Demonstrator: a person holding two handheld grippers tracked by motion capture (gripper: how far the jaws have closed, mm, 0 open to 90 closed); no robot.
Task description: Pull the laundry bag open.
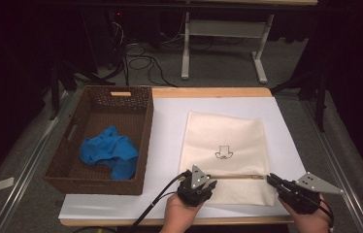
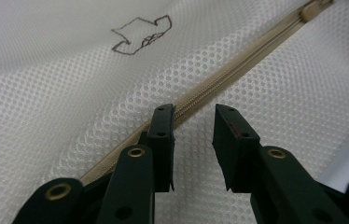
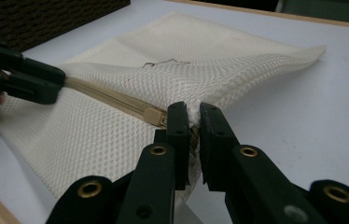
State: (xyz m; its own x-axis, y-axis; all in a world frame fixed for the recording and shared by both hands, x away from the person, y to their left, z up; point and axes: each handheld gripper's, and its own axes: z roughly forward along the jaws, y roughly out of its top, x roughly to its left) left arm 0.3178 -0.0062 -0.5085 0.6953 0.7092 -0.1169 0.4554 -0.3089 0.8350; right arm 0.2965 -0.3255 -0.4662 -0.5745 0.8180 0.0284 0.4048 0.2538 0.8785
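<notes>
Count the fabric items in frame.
2. A cream mesh zippered laundry bag lies flat on the white sheet, right of centre. A crumpled blue cloth sits inside the brown woven basket at left. More could be hidden under the cloth.

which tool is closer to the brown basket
Left. The left tool sits at the mesh bag's zipper end, just right of the brown basket. The right tool pinches the bag's far edge.

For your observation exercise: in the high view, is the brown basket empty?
No, a crumpled blue cloth lies inside the brown basket.
</notes>
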